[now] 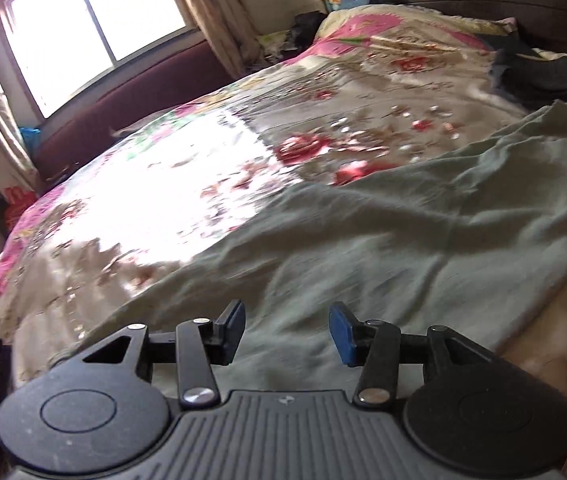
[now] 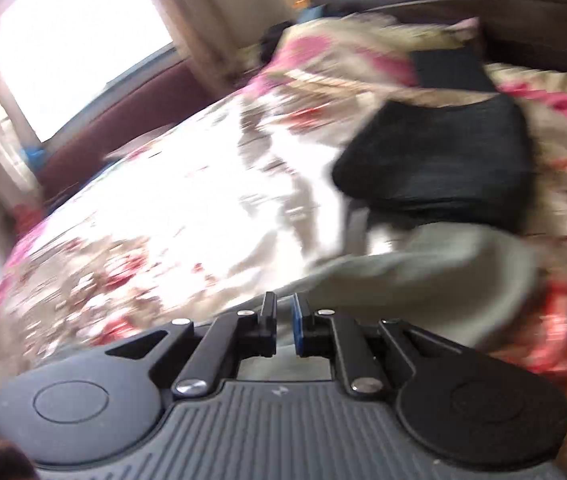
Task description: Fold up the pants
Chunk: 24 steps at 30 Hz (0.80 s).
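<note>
The grey-green pants lie rumpled on the floral bed, spreading ahead of the left tool, whose fingers stand released. The right tool looks nearly clenched, perhaps pinching pants fabric; blur obscures it. A dark garment lies beyond.

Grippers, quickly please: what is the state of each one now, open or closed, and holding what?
Left gripper: open, holding nothing, above the grey-green pants.
Right gripper: nearly closed; whether it pinches the pants cannot be told.
</note>
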Motion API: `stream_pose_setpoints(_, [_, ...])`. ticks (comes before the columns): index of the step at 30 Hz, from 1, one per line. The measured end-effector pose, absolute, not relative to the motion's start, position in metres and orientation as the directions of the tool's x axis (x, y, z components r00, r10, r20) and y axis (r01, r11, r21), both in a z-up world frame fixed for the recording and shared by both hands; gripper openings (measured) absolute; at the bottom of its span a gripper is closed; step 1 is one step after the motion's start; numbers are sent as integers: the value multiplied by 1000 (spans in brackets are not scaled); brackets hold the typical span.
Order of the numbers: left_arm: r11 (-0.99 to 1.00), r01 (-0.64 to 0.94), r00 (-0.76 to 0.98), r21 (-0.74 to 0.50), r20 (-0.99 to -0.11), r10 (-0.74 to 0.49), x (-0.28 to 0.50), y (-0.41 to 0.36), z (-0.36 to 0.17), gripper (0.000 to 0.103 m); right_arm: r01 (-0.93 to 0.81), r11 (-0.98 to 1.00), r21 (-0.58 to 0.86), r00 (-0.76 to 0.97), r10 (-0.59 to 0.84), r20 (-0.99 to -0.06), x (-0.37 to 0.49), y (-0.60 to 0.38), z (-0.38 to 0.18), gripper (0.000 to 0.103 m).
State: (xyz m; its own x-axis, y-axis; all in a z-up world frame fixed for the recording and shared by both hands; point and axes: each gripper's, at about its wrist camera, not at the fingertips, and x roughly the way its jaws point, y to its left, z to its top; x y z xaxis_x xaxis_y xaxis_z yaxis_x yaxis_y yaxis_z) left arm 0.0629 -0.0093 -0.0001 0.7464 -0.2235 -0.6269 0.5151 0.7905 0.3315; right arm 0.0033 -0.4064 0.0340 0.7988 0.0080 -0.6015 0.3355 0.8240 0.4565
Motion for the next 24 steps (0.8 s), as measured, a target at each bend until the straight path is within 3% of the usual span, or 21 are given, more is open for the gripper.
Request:
stream_pose_setpoints(4, [829,438,777,349,-610,-153,81,23,-7,61,-3,819,573,701,410,-583,98,-311,13,12])
stream_pose_setpoints(6, [840,402,781,363,-615,-108,89,39,-14,61,-23,811,584,639,461,-615,134,-281,-8,12])
stream_pose_setpoints(7, [846,383,777,371,-624,-79,93,48,-19,61,23,821,570,618,436,-654,151,-271,-23,12])
stream_pose_setpoints(8, [854,363,771,373,-635,-50,97,59,-24,61,69,836,545,597,403,-694,164,-269,-36,0])
stream_pose_setpoints(10, [877,314,756,365,-654,1,104,84,-31,65,94,836,541,599,387,-702,170,-275,-42,0])
stream_pose_setpoints(11, [889,302,758,345,-653,-4,104,96,-30,69,108,842,529,618,360,-699,166,-279,-37,2])
stream_pose_setpoints(12, [897,286,763,336,-646,-1,104,103,-27,71,122,858,499,638,317,-702,160,-284,-30,13])
stream_pose_setpoints(15, [885,263,784,385,-620,37,102,103,-25,70,155,888,432,673,225,-704,136,-308,-14,14])
stream_pose_setpoints(18, [892,290,802,347,-597,-29,94,88,-14,70,173,876,451,682,224,-696,107,-329,-9,13])
stream_pose_setpoints(22, [877,392,763,276,-631,-143,89,47,-12,70,322,885,335,626,67,-777,80,-364,-24,7])
stream_pose_setpoints(24, [853,420,749,311,-649,-132,86,23,-19,70,360,868,342,650,30,-760,56,-381,-19,11])
